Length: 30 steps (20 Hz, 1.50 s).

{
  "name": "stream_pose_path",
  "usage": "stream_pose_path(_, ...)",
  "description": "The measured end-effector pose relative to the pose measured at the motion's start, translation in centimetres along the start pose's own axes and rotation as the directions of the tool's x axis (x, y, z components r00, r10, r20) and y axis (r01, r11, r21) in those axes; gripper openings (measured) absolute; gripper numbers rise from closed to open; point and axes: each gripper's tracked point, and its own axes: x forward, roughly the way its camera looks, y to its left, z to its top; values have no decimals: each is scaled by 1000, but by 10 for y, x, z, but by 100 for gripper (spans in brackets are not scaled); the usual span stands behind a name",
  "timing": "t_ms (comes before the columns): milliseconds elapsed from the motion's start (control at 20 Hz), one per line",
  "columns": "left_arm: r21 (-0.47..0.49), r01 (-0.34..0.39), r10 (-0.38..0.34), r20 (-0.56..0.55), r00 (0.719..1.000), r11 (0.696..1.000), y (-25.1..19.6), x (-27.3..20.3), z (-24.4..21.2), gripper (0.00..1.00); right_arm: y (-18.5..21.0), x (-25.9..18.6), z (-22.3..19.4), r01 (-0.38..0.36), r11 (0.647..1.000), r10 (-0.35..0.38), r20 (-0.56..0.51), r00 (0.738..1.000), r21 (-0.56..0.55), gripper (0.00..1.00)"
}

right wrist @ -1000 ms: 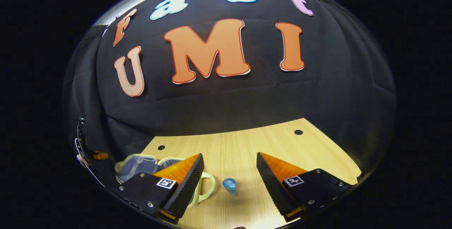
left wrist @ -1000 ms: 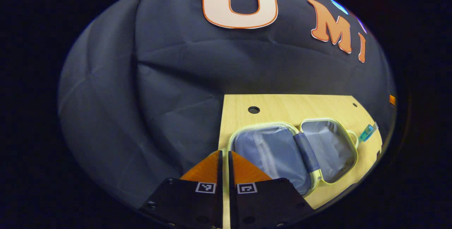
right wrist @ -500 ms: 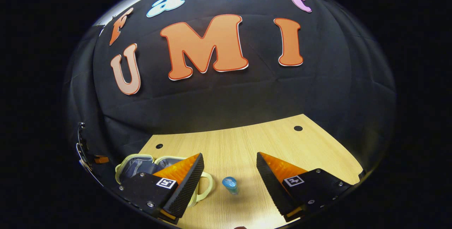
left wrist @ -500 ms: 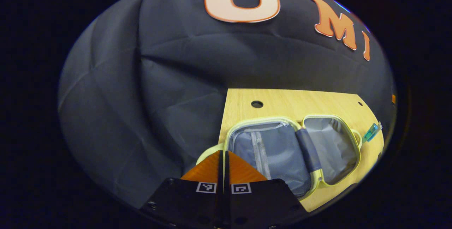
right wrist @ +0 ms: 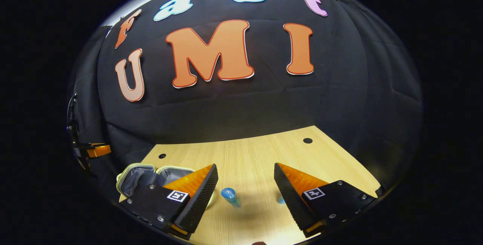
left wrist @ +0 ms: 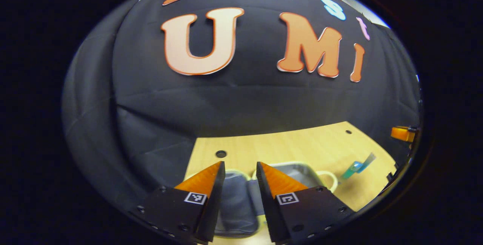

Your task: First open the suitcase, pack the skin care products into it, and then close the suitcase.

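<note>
The suitcase is seen lying open and flat on the wooden table, its grey-lined halves turned upward and its pale yellow-green rim and handle visible in the left gripper view. The left gripper is held above the suitcase with its fingers parted by a narrow gap — nothing is clasped between them, and the hinge strip of the case is seen through that gap. To the right of the handle, well apart from it, a blue-green skin care tube is laid on the table, somewhat blurred. In the right gripper view the right gripper is held with its fingers spread wide and empty above the table. A small blue bottle is seen between those fingers, nearer the left one, resting on the wood without being touched. The open suitcase is placed at the left of that view, partly hidden behind the left finger — its far edge lies near a round hole in the table.
</note>
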Motion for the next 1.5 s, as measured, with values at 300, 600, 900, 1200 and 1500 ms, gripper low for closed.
stream_pose_path(300, 0, 15, -15, 93, 996, 1000, -110, 5, 14, 98, -37, 5, -1, -19, 1000, 18, -19, 1000, -23, 95)
stream_pose_path(600, -20, 76, -74, 87, 993, 997, -232, 19, -17, 99, -76, 17, -9, -64, 997, 61, -56, 997, -52, 95)
stream_pose_path(900, 6, 119, -119, 1, 993, 993, -325, 45, -66, 99, -106, 30, -37, -121, 989, 110, -118, 987, -89, 95)
stream_pose_path(1200, 51, 119, -118, -16, 993, 992, -379, 91, -106, 99, -134, 33, -65, -133, 987, 115, -179, 977, -91, 95)
stream_pose_path(1500, 41, 88, -85, -72, 994, 995, -383, 132, -163, 99, -159, 33, -78, -124, 987, 100, -209, 973, -103, 95)
